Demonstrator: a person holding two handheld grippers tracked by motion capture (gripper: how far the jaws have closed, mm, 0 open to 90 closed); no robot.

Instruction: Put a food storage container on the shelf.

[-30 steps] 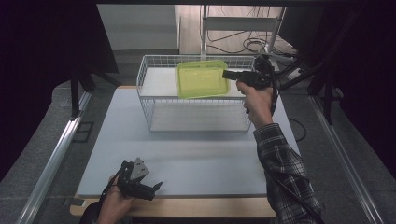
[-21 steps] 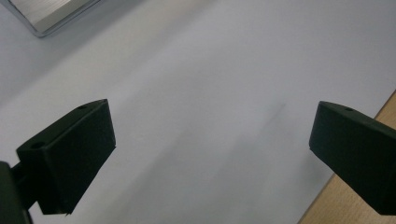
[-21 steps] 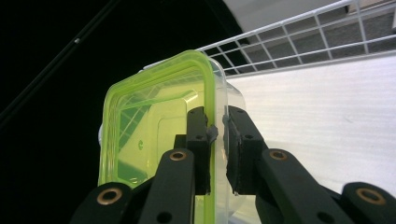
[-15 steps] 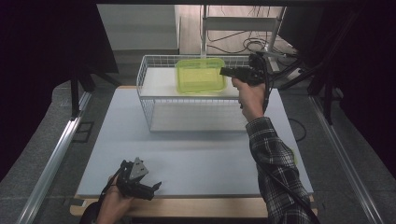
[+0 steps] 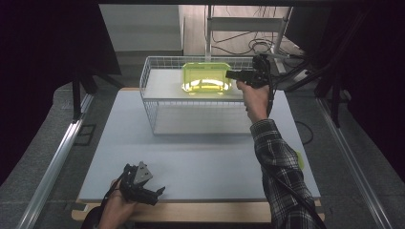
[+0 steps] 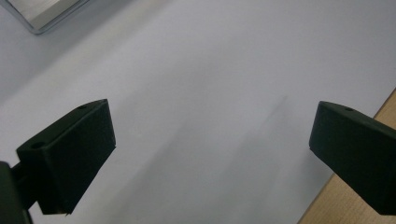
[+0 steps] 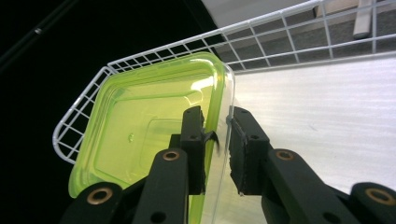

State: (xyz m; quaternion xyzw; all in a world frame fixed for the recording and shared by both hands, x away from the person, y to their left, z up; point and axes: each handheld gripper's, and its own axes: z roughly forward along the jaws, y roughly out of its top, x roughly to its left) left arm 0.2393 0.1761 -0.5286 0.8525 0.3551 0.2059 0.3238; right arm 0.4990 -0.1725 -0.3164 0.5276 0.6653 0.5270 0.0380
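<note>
Two tools: our right tool (image 7: 217, 140) clamps the green tub's (image 7: 140, 135) rim over the wire basket (image 5: 191, 107); our left tool (image 6: 210, 154) rests wide apart above the table (image 5: 200, 162).

Green container (image 5: 206, 78) lower, deeper in basket (image 5: 157, 90)

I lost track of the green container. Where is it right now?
In the high view, the green container hangs tilted over the white wire basket at the table's far side, its rim clamped in the right claw.

Translucent lime-green plastic container (image 5: 206, 78), rectangular with rounded corners, tilted on edge inside white wire basket (image 5: 157, 102)
</note>
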